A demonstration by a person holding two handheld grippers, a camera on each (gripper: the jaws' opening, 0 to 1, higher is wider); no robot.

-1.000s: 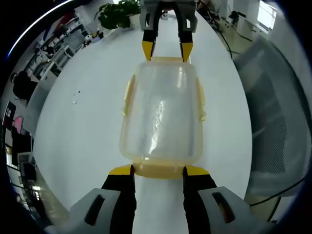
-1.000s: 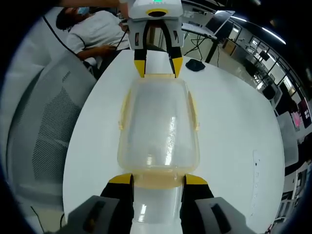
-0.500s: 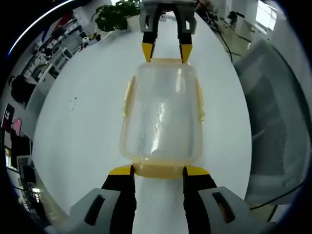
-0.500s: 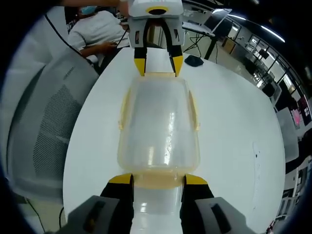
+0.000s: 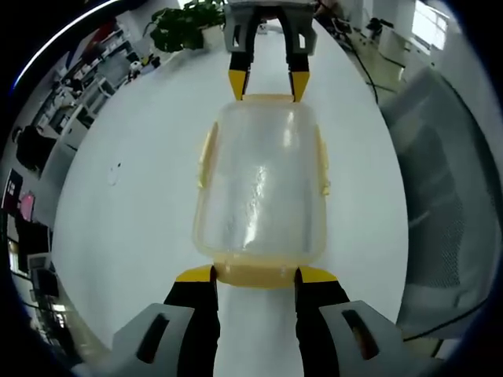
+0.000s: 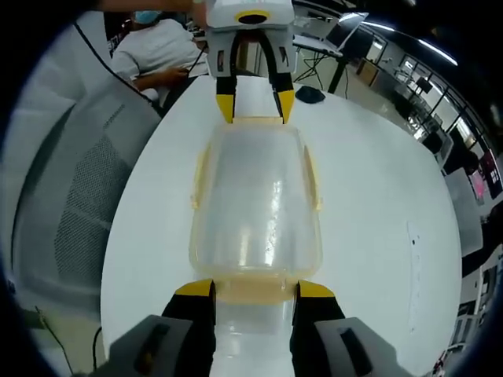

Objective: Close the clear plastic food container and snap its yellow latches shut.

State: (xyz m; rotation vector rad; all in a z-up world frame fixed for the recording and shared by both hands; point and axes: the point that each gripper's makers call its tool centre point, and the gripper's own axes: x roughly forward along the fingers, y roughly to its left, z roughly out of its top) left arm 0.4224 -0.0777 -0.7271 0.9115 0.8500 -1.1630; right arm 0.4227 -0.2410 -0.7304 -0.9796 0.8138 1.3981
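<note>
A clear plastic food container (image 5: 259,181) with its lid on lies lengthwise on the white table (image 5: 134,204). Yellow latches run along its sides and ends, and the side latches (image 5: 206,153) stand slightly out from the walls. My left gripper (image 5: 255,273) has the near end latch between its yellow-tipped jaws. At the far end my right gripper (image 5: 267,82) holds the opposite latch. In the right gripper view the same container (image 6: 255,196) sits between my right gripper (image 6: 255,289) below and my left gripper (image 6: 255,106) above.
A grey mesh chair (image 5: 448,204) stands beside the table, seen again as a chair (image 6: 71,196). A potted plant (image 5: 185,23) is past the table's far end. A seated person (image 6: 157,47) and a small dark object (image 6: 312,94) lie beyond the left gripper.
The table and room have drifted a little behind the container in both views. The container keeps its place between both grippers, and the jaws have not changed.
</note>
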